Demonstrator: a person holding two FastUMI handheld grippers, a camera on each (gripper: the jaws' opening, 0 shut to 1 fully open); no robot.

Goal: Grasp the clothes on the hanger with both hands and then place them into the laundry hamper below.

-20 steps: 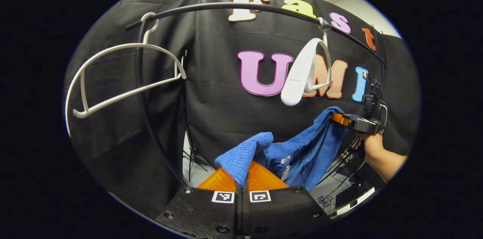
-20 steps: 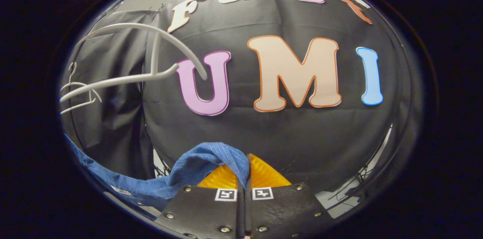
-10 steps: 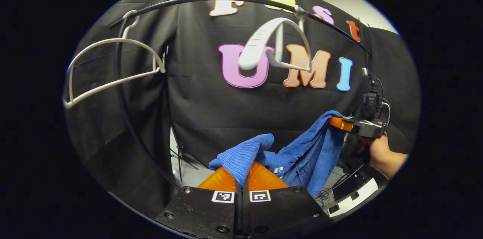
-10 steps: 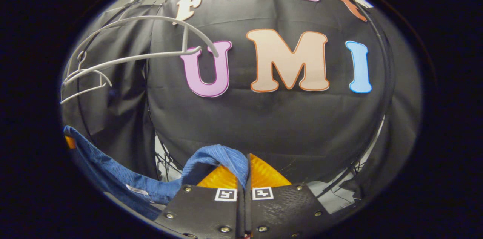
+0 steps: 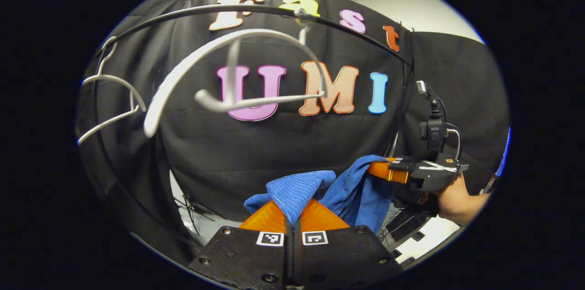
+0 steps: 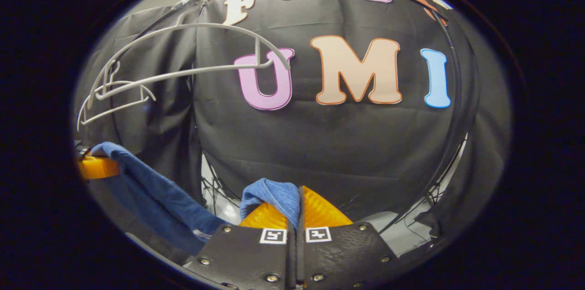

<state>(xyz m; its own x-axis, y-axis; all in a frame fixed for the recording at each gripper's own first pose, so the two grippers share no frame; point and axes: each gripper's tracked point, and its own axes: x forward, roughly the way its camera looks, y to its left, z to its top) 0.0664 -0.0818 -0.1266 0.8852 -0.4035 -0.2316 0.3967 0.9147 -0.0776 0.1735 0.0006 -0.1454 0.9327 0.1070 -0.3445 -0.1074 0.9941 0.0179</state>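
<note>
Two bare white hangers (image 5: 237, 75) are hanging on the black rail (image 5: 256, 8), far-left one (image 5: 109, 98) smaller. Left hand-held gripper (image 5: 292, 205) is pinching a fold of the blue garment (image 5: 297, 187), fingers closed on it. Garment is sagging across to the right hand-held gripper (image 5: 381, 170), clamped on its other end, a hand (image 5: 454, 198) holding it.

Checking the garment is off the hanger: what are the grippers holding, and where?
Both hold the blue ribbed knit garment: the left gripper pinches one bunched edge, the right gripper another; it sags between them.
</note>
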